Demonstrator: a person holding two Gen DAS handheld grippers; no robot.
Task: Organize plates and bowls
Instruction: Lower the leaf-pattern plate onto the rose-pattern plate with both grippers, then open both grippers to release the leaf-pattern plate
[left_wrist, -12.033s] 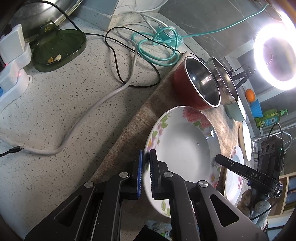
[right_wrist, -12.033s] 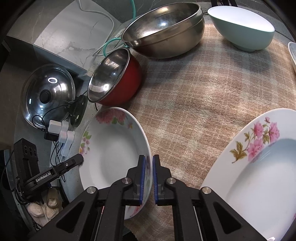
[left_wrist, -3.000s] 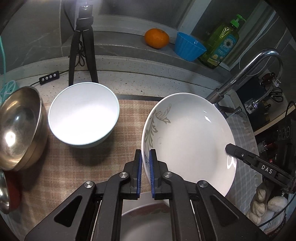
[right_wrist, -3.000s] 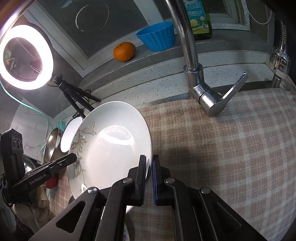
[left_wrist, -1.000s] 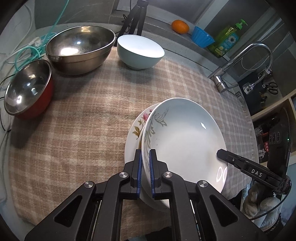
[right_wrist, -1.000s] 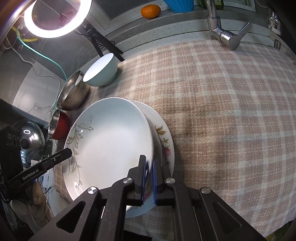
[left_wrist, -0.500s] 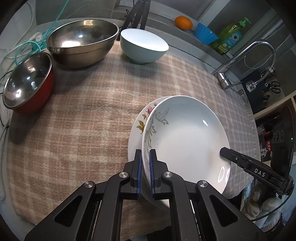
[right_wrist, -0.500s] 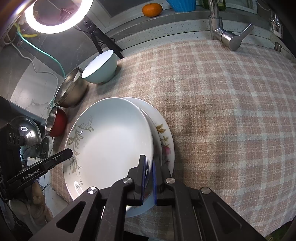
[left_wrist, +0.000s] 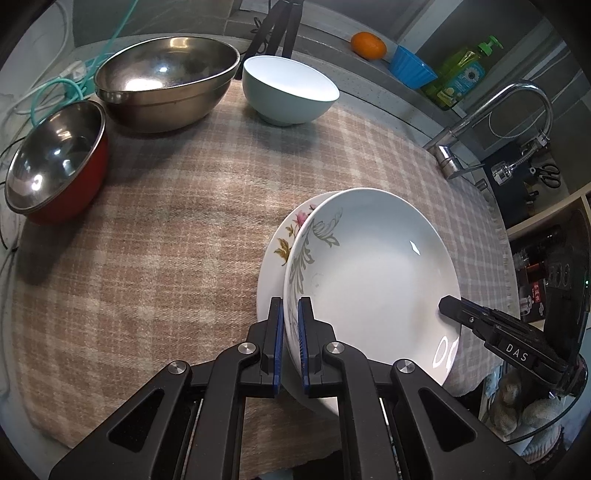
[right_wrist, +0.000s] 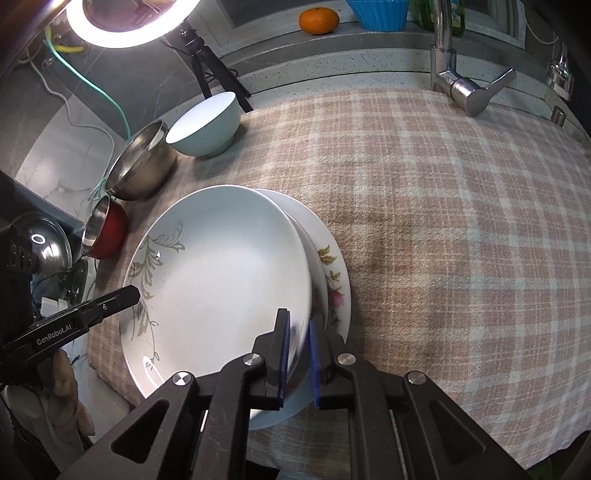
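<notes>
Left gripper (left_wrist: 290, 345) clamped on the near rim of the leaf-pattern plate (left_wrist: 373, 280). Right gripper (right_wrist: 297, 363) jaws just easing apart, narrow gap, opposite rim between them. Plate sits on the floral plate (right_wrist: 332, 273) at the checked cloth's (right_wrist: 443, 229) near edge. Pale bowl (left_wrist: 290, 92) and steel bowl (left_wrist: 166, 79) at far edge.
</notes>
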